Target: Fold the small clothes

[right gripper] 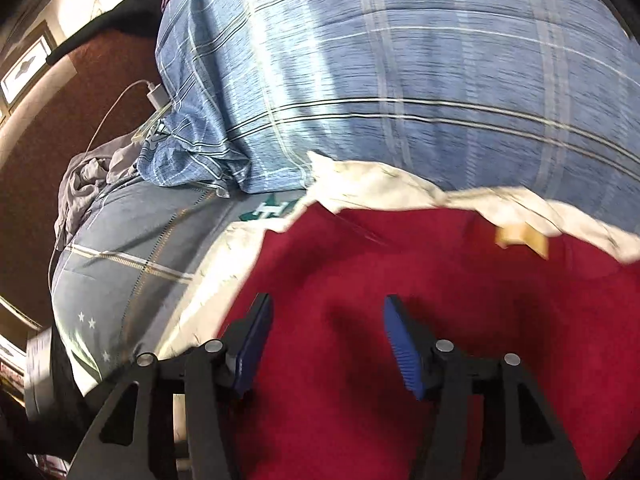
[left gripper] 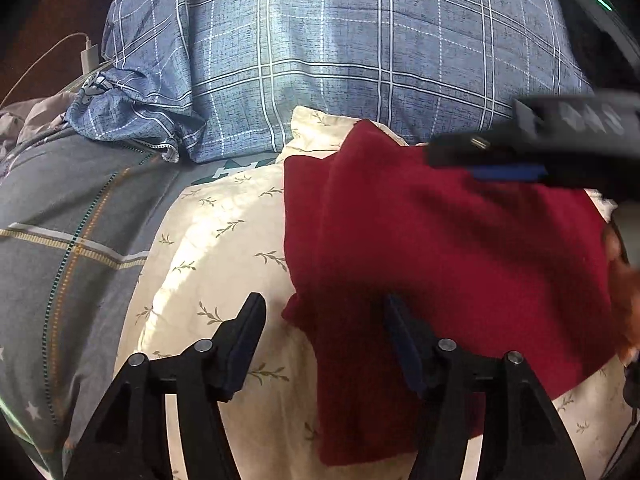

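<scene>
A white charger (left gripper: 89, 56) with its cable lies at the far left, beside a crumpled grey cloth (left gripper: 28, 120) and the corner of a blue checked pillow (left gripper: 340, 64) that fills the back of the bed. In front of the pillow, a grey bedsheet (left gripper: 60, 220) with thin stripes and small stars runs down the left side. A cream cloth (left gripper: 224, 248) printed with small leafy sprigs is spread over the sheet, its far edge reaching the pillow.

The left tongs (left gripper: 325, 340) hover low over this cream cloth with their two dark-padded arms spread wide apart and nothing between them; the left arm stands over bare cream fabric, the right arm over the near edge of a red garment (left gripper: 440, 248). The garment lies on the cream cloth, folded over along its left side, with one narrower part running toward the camera.

At the right of the left wrist view, the right tongs (left gripper: 508, 170) reach in from the upper right above the garment, blurred; part of a hand (left gripper: 624, 280) shows at the edge.

In the right wrist view, the same red garment (right gripper: 400, 280) fills the foreground, cream cloth (right gripper: 400, 184) bordering it at the back and left. The right tongs (right gripper: 328, 344) hang over it, blue pads well apart, gripping nothing. A pale tan label (right gripper: 520, 236) shows near the garment's far edge, blurred.
</scene>
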Demonstrator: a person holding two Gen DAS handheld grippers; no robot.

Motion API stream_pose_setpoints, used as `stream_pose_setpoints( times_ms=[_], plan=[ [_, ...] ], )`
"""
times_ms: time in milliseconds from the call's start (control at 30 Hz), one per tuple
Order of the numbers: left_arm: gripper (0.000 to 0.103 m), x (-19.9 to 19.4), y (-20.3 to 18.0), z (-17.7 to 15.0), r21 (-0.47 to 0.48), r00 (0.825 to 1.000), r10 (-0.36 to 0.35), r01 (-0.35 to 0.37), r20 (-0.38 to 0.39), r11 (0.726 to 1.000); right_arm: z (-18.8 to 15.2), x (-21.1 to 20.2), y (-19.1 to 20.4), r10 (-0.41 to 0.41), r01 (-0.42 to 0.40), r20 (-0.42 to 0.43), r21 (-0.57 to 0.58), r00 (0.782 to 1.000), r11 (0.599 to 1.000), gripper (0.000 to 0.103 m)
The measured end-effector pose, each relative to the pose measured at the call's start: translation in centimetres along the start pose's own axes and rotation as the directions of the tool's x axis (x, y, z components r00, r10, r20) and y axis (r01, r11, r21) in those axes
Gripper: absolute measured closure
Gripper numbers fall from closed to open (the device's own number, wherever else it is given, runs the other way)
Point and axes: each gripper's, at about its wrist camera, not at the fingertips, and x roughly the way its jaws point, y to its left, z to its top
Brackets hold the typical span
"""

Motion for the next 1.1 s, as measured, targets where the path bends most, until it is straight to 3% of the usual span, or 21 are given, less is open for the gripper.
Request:
stream_pose_setpoints(
  times_ms=[200, 267, 333, 367, 400, 500, 633, 867, 967, 1000, 1033, 1100],
  plan=[
    [0.038, 0.0, 0.6, -0.2, 0.004, 1.0, -0.002, 0.002, 0.024, 1.0, 3.2, 3.9, 1.8, 0.011, -0.009, -0.048, 0.028, 0.999, 1.0, 0.043],
    [0.038, 0.0, 0.6, -0.2, 0.003, 1.0, -0.008, 0.008, 0.027, 1.0, 3.8, 5.8, 2.5, -0.031, 0.031, -0.089, 0.005, 0.996, 1.0, 0.043],
    [0.038, 0.0, 0.7, -0.1, 0.001, 0.999, -0.014, 0.014, 0.03, 1.0, 4.0, 7.1, 2.5, -0.061, 0.061, -0.117, -0.002, 0.991, 0.998, 0.057],
    [0.038, 0.0, 0.9, -0.1, -0.003, 0.999, -0.02, 0.02, 0.031, 1.0, 4.1, 7.9, 2.3, -0.086, 0.086, -0.125, -0.005, 0.988, 0.996, 0.08],
    [0.038, 0.0, 1.1, 0.0, -0.011, 0.999, -0.027, 0.027, 0.032, 1.0, 4.1, 8.2, 2.3, -0.102, 0.101, -0.127, -0.015, 0.987, 0.995, 0.094],
    [0.038, -0.2, 1.7, 0.3, -0.033, 0.998, -0.037, 0.039, 0.044, 0.999, 4.1, 8.0, 2.5, -0.105, 0.101, -0.087, -0.049, 0.991, 0.994, 0.099],
    [0.038, 0.1, 2.5, 0.8, -0.082, 0.997, -0.047, 0.052, 0.059, 0.995, 5.1, 7.1, 3.2, -0.049, 0.048, -0.013, -0.037, 0.999, 0.998, 0.099],
    [0.038, 1.1, 3.0, 1.0, -0.114, 0.997, -0.052, 0.059, 0.057, 0.992, 5.0, 10.9, 3.0, -0.011, 0.012, -0.057, 0.016, 0.998, 1.0, 0.099],
    [0.038, 1.4, 3.0, 1.2, -0.114, 0.996, -0.056, 0.063, 0.064, 0.992, 4.1, 9.7, 1.7, 0.027, -0.026, -0.017, 0.068, 0.999, 0.997, 0.086],
    [0.039, 1.4, 3.0, 1.2, -0.114, 0.996, -0.062, 0.069, 0.067, 0.991, 4.0, 8.7, 1.2, 0.113, -0.111, -0.048, 0.051, 0.992, 0.993, 0.073],
    [0.039, 1.3, 2.9, 1.2, -0.113, 0.995, -0.065, 0.073, 0.072, 0.991, 3.8, 7.5, 0.6, 0.134, -0.132, -0.038, 0.056, 0.99, 0.99, 0.069],
    [0.039, 1.2, 2.9, 1.2, -0.111, 0.994, -0.067, 0.076, 0.086, 0.991, 3.1, 4.5, -0.8, 0.114, -0.114, -0.004, 0.037, 0.993, 0.993, 0.064]
  ],
)
